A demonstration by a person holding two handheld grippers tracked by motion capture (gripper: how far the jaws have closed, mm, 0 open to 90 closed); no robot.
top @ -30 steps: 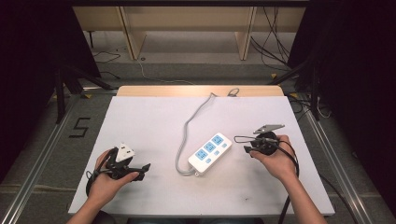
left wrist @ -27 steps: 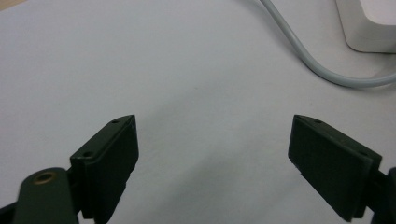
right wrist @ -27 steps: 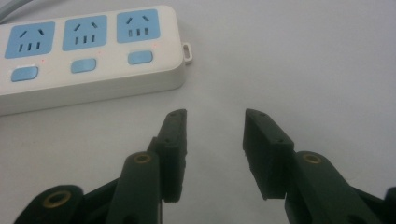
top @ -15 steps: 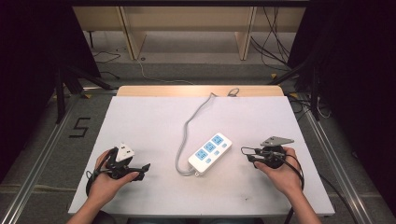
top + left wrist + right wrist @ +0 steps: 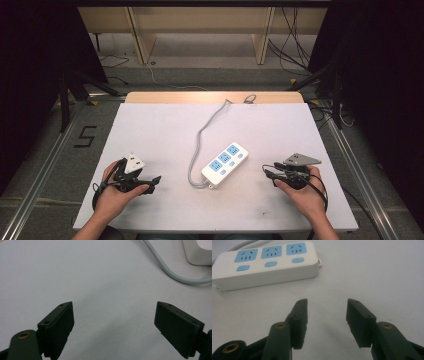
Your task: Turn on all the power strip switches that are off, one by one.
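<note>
A white power strip with three blue sockets lies near the middle of the white table; its grey cable runs to the far edge. My left gripper rests low at the front left, open and empty, pointing right toward the strip. In the left gripper view the jaws stand wide apart over bare table, with the cable and a strip corner ahead. My right gripper sits at the front right, open and empty, pointing left. In the right gripper view the power strip lies just beyond the jaws.
The table's wooden far edge borders a floor with loose cables and a shelf frame. Metal rails run along both sides of the table. A "5" mark is on the floor at left.
The right gripper has come down and toward the front edge, settling close to the table. The left gripper has stayed where it was.
</note>
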